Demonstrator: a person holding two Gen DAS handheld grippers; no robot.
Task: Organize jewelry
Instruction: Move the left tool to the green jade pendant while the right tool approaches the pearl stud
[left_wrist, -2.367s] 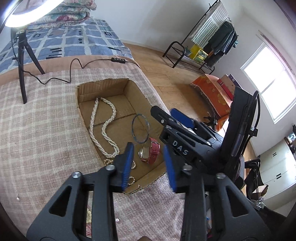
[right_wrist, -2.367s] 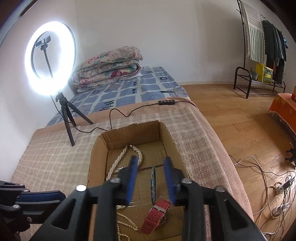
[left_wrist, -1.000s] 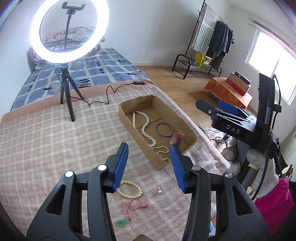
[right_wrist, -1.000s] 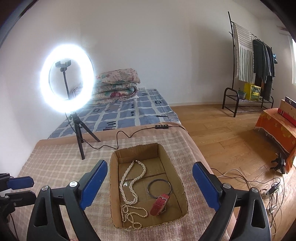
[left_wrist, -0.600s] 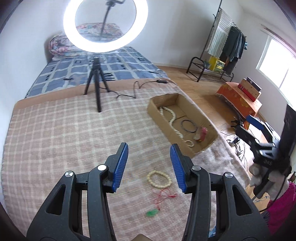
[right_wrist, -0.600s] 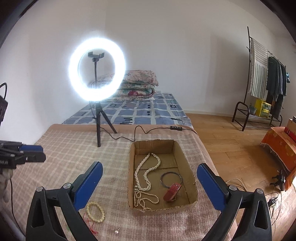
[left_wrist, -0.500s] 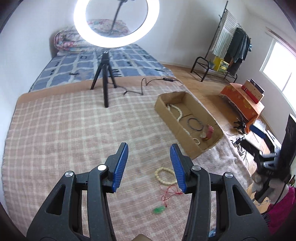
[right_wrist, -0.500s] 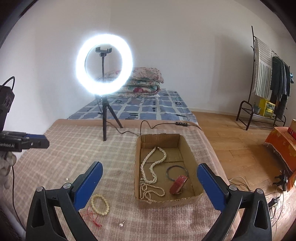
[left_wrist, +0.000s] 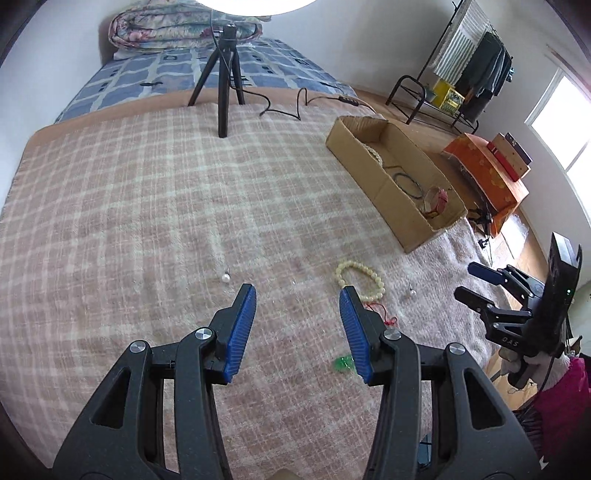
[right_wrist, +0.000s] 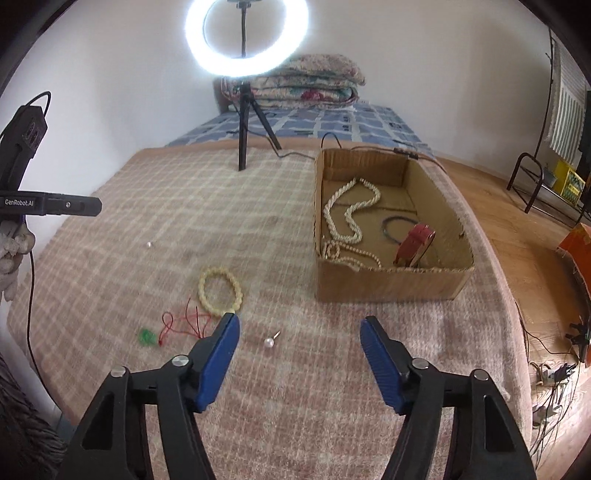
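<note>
A cardboard box (right_wrist: 391, 284) (left_wrist: 380, 181) on the plaid blanket holds a pearl necklace (right_wrist: 351, 218), a dark bangle (right_wrist: 391, 225) and a red-strap watch (right_wrist: 415, 243). On the blanket lie a cream bead bracelet (right_wrist: 220, 290) (left_wrist: 360, 280), a red cord with a green pendant (right_wrist: 173, 326) (left_wrist: 345, 363), and two pearl earrings (right_wrist: 269, 341) (left_wrist: 226, 277). My left gripper (left_wrist: 297, 325) is open and empty above the blanket, near the bracelet. My right gripper (right_wrist: 299, 354) is wide open and empty, in front of the box.
A ring light on a black tripod (right_wrist: 243, 122) stands at the blanket's far edge, its cable (left_wrist: 295, 107) trailing behind the box. Folded quilts (right_wrist: 295, 85) lie on a blue bed. A clothes rack (left_wrist: 465, 74) and wooden floor are to the right.
Both grippers pulled back from the box and swung left over the blanket. The right gripper opened wide. The loose bracelet, cord and earrings came into view.
</note>
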